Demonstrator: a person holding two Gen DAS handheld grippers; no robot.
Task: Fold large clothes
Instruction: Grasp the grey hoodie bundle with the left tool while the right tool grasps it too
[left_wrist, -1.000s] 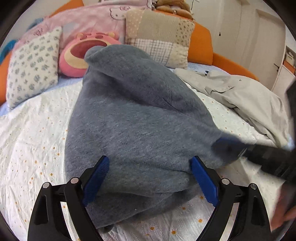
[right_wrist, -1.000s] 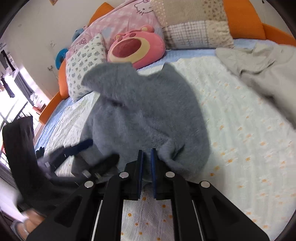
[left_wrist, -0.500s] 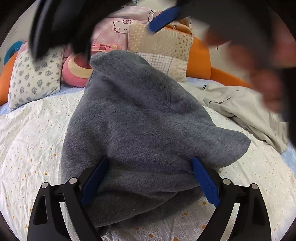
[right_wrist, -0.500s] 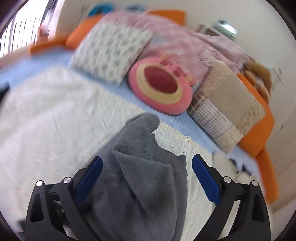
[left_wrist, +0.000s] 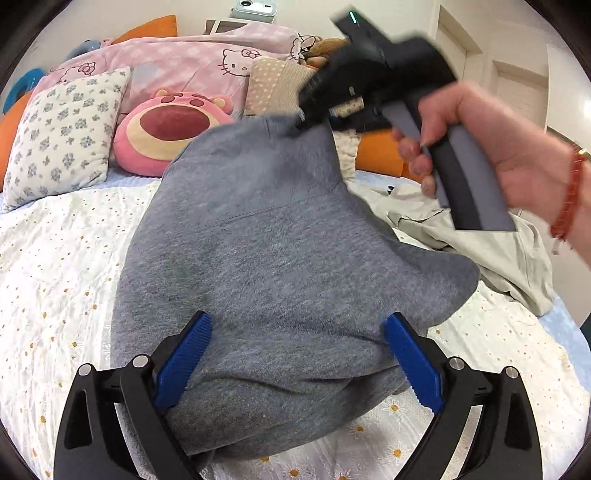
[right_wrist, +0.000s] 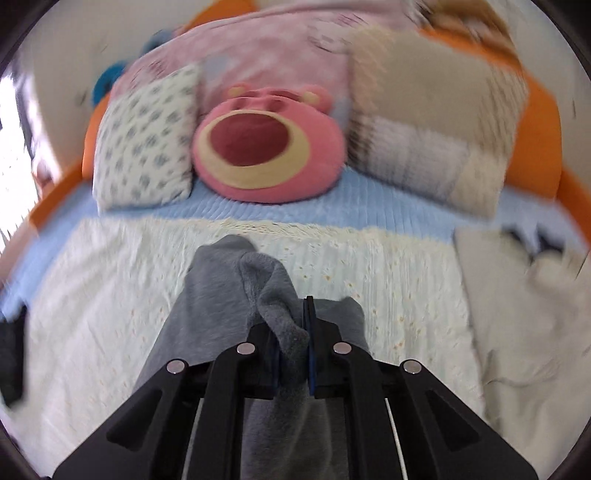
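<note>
In the middle of the left wrist view the grey sweatshirt (left_wrist: 280, 266) lies heaped on the flowered bedspread (left_wrist: 55, 295), its far edge at upper centre pinched in my right tongs (right_wrist: 291, 343), which have just been closing and are now clamped on that fabric. To fold cleanly I should carry the edge low and square, without twisting. My left tongs (left_wrist: 295, 363) gape wide astride the near hem, gripping nothing. My right hand (left_wrist: 491, 147) angles downward.
</note>
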